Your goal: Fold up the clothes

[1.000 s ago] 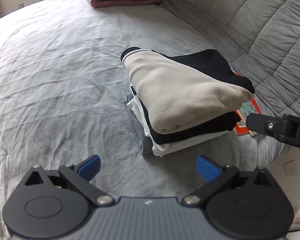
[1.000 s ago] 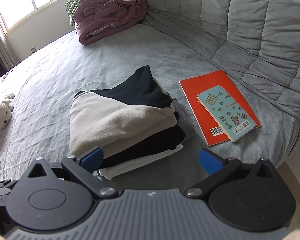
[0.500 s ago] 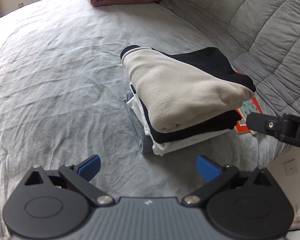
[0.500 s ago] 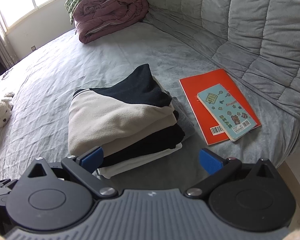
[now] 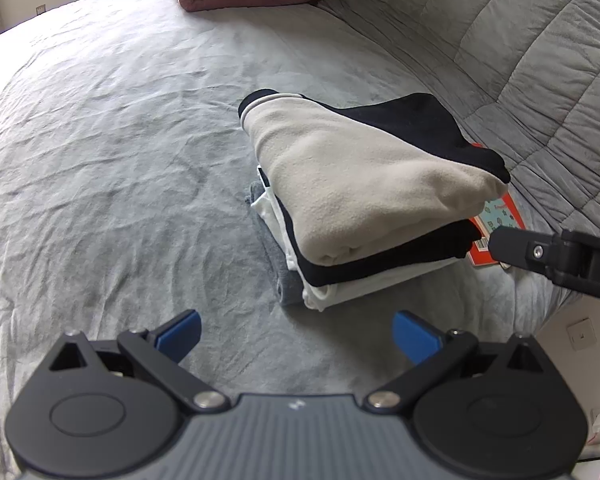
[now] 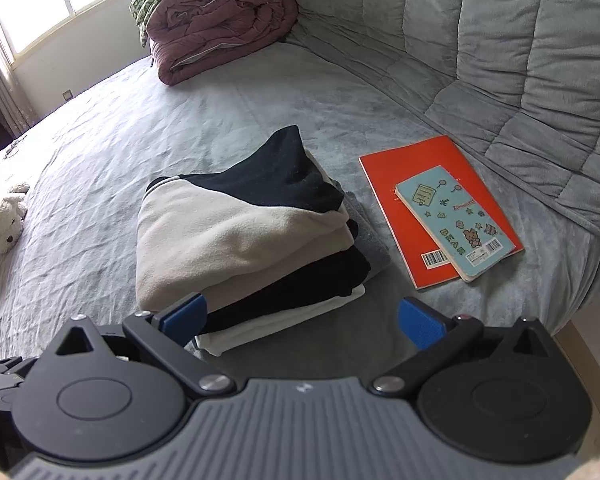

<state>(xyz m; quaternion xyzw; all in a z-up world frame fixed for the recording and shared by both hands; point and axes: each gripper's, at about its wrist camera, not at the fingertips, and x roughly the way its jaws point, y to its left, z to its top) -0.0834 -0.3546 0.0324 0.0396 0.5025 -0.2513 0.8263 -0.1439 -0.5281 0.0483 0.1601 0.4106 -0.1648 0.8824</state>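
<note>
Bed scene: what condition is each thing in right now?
Left gripper: open, empty.
Right gripper: open, empty.
Cream-and-black fleece top: folded, topmost on the pile.
Small blue bear notebook: closed, lying on the red book.
Pink quilt: rolled up.
White plush toy: lying on the bed.

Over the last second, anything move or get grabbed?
Nothing gripped or released. Both views barely shift. The left gripper and right gripper stay open and empty; the folded stack and notebooks lie unmoved on the bed.
</note>
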